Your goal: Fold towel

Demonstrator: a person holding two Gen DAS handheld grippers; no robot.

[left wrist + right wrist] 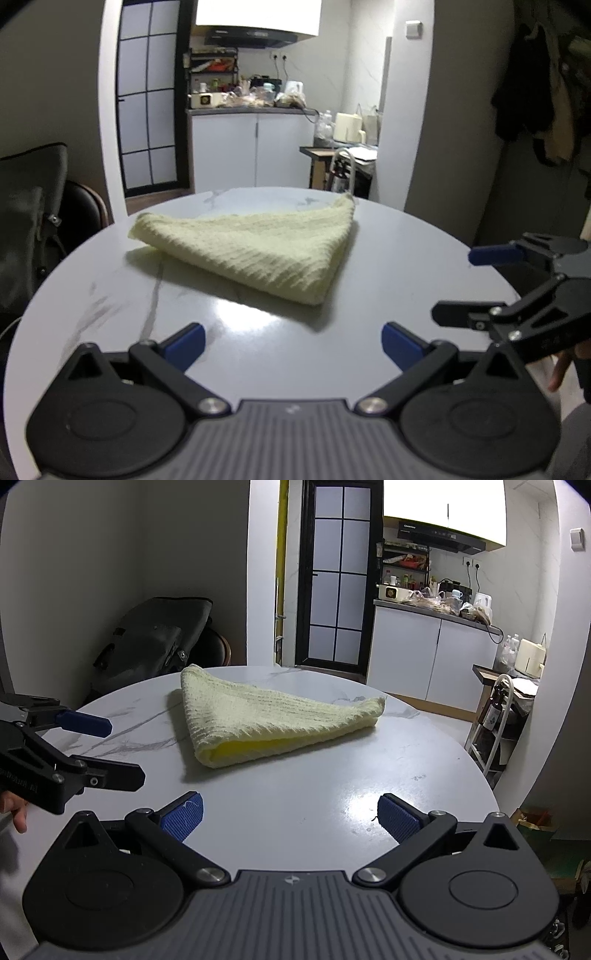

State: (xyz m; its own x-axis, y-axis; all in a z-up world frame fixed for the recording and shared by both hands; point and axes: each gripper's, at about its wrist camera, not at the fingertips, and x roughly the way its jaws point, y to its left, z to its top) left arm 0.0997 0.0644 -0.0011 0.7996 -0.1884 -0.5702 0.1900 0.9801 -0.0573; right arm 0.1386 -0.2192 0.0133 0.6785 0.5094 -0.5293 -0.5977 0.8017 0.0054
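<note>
The left gripper (293, 345) is held with its blue pads spread wide, nothing between them; the right gripper (290, 818) is likewise spread and empty. Ahead of both, untouched, the pale yellow towel (258, 251) is laid folded into a triangle on the round marbled worktop (406, 258). A cluttered kitchen counter (251, 109) is seen beyond.

Pale yellow towel (258, 251) — folded triangle, flat

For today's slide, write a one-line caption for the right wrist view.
Folded yellow towel lies on the round white table; right gripper and left gripper both open, clear of it.
</note>
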